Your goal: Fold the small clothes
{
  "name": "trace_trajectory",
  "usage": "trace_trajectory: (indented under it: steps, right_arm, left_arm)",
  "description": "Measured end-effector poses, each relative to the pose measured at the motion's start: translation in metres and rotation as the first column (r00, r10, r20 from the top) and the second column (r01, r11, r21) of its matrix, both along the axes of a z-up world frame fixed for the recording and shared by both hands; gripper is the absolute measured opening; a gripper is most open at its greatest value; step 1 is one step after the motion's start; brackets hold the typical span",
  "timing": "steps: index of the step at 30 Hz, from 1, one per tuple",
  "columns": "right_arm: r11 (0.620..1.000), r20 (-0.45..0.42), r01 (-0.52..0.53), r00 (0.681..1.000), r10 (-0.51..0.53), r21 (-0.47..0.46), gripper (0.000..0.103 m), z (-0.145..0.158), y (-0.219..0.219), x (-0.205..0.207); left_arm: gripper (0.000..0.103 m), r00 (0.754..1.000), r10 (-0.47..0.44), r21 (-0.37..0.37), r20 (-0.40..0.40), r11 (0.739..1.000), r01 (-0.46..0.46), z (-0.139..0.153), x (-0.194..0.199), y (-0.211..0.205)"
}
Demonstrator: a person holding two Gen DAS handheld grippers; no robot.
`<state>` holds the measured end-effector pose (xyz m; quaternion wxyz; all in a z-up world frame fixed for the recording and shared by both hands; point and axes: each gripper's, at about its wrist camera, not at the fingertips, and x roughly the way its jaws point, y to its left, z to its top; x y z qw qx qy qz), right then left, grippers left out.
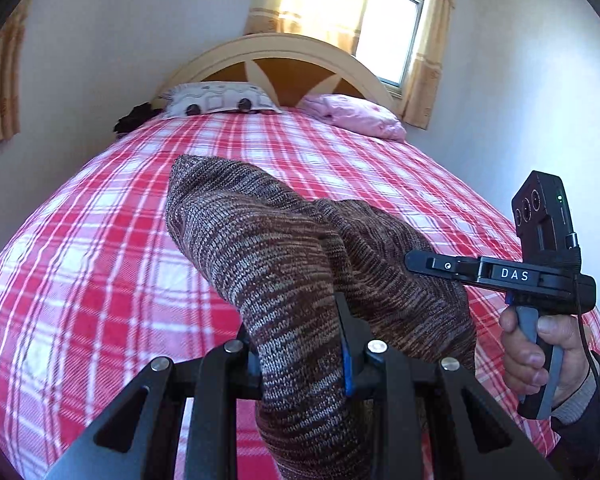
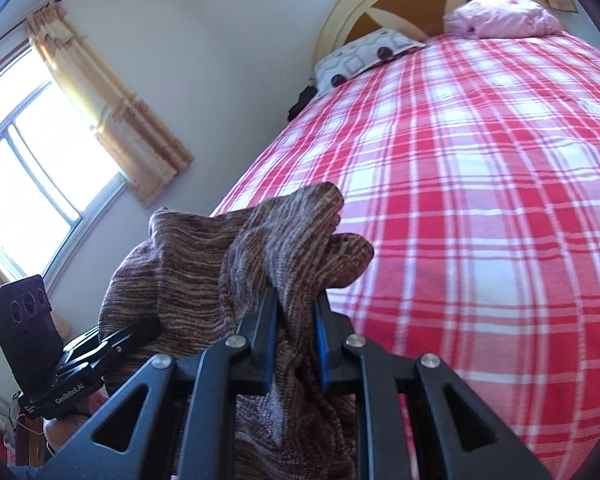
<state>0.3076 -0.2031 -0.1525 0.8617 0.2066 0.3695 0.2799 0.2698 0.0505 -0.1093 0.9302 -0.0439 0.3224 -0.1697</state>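
Note:
A brown and grey marled knit garment (image 1: 276, 248) hangs in the air above the red and white plaid bed (image 1: 100, 240). My left gripper (image 1: 300, 344) is shut on one part of it, with fabric bunched between the blue-padded fingers. My right gripper (image 2: 296, 320) is shut on another part of the same garment (image 2: 204, 264). In the left wrist view the right gripper (image 1: 416, 262) reaches into the cloth from the right, held by a hand (image 1: 540, 356). In the right wrist view the left gripper (image 2: 140, 330) sits low left, its tips under the cloth.
At the head of the bed lie a patterned grey pillow (image 1: 216, 98) and a pink pillow (image 1: 352, 114) against a curved wooden headboard (image 1: 280, 60). A dark item (image 1: 134, 118) lies beside the grey pillow. Curtained windows (image 2: 32, 160) are on the walls.

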Motion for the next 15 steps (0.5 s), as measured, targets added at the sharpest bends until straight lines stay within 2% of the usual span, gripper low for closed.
trace_trajectory:
  steps: [15]
  right_arm:
    - [0.993, -0.003, -0.110, 0.994, 0.110, -0.042, 0.019, -0.002, 0.077, 0.014]
  left_arm:
    - [0.026, 0.993, 0.119, -0.039, -0.016, 0.992, -0.119, -0.013, -0.018, 0.069]
